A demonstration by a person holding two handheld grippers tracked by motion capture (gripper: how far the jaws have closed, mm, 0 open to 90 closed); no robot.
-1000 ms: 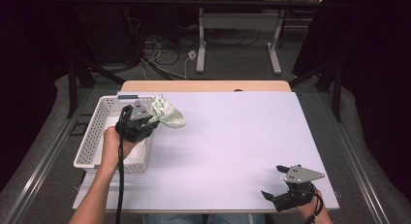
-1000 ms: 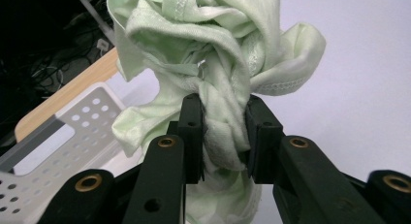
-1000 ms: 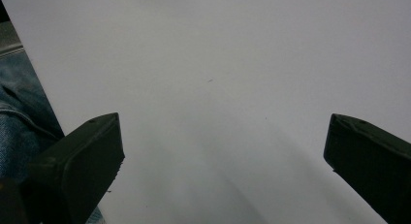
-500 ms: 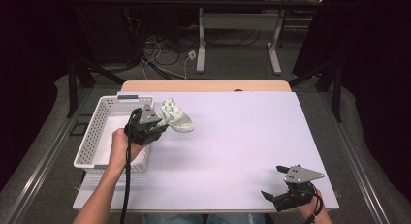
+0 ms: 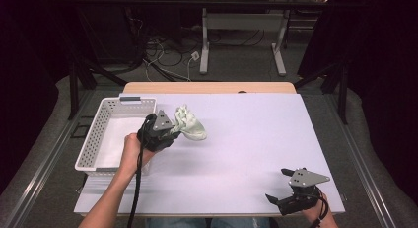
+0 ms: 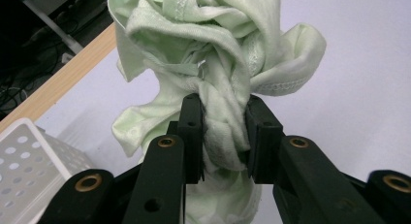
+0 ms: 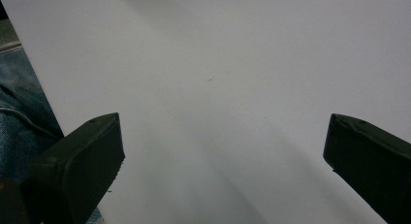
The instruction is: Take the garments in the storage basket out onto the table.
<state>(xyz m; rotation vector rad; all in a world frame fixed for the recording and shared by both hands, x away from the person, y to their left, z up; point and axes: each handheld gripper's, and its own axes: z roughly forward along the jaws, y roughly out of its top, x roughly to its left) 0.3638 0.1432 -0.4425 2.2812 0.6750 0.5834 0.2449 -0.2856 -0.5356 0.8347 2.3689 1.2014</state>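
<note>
Firmly, the left hand-held gripper (image 6: 223, 132) pinches a bunched pale green cloth (image 6: 218, 54) between its jaws, a white basket (image 5: 106, 134) just beside it. Well apart, the right hand-held gripper (image 7: 218, 151) gapes wide and empty over the desk (image 5: 256, 139).

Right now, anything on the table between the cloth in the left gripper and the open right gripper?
Nothing visible. The left gripper is shut on the cloth; bare white table runs to the right gripper.

The high view is looking forward and down from above the person's side, taking in the whole white table (image 5: 246, 154). The left gripper view is sitting very close behind a pale green cloth (image 6: 218, 64), sharing cloth and basket (image 5: 98, 139) with the high view. The right gripper view is facing bare tabletop at close range.
</note>
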